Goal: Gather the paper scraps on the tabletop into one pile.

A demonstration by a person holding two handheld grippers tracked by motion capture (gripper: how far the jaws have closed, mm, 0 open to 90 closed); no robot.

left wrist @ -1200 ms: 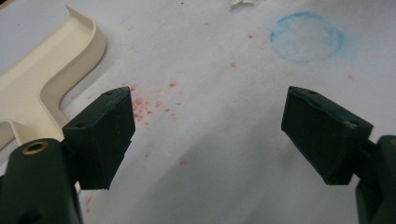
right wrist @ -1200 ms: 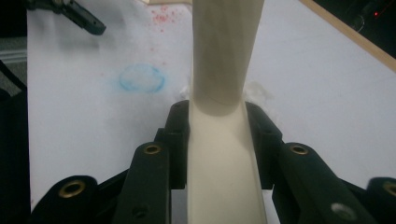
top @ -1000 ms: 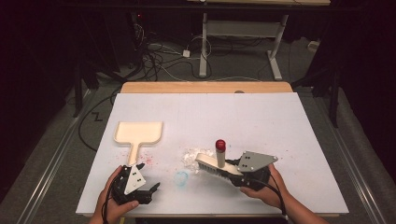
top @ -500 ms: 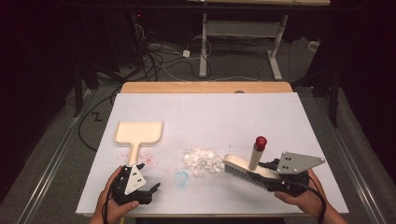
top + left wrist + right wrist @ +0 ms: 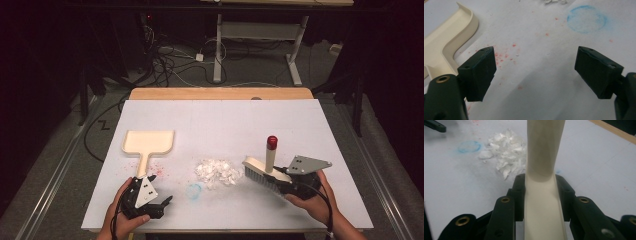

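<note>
A cream brush point(image 5: 261, 171) with an upright red-capped handle point(image 5: 271, 142) rests its bristles on the white table point(image 5: 225, 120), just right of a pile of white paper scraps point(image 5: 217, 172). My right gripper point(image 5: 281, 183) is shut on the brush's cream back point(image 5: 544, 205), and the handle point(image 5: 544, 145) rises straight ahead of the jaws. The scraps point(image 5: 505, 157) lie beyond it to the left. A cream dustpan point(image 5: 148, 142) lies flat at the left with its handle toward my left gripper point(image 5: 161, 204). That gripper point(image 5: 534, 72) is open and holds nothing, with the dustpan point(image 5: 447, 41) just to its left.
A faint blue chalk ring point(image 5: 194, 190) is drawn on the table between the two grippers, and red specks point(image 5: 506, 53) are scattered beside the dustpan handle. A wooden strip point(image 5: 220, 93) runs along the table's far edge. Cables lie on the floor beyond it.
My right gripper has carried the brush rightward off the scrap pile, which now lies uncovered to its left. The left gripper has stayed where it was.
</note>
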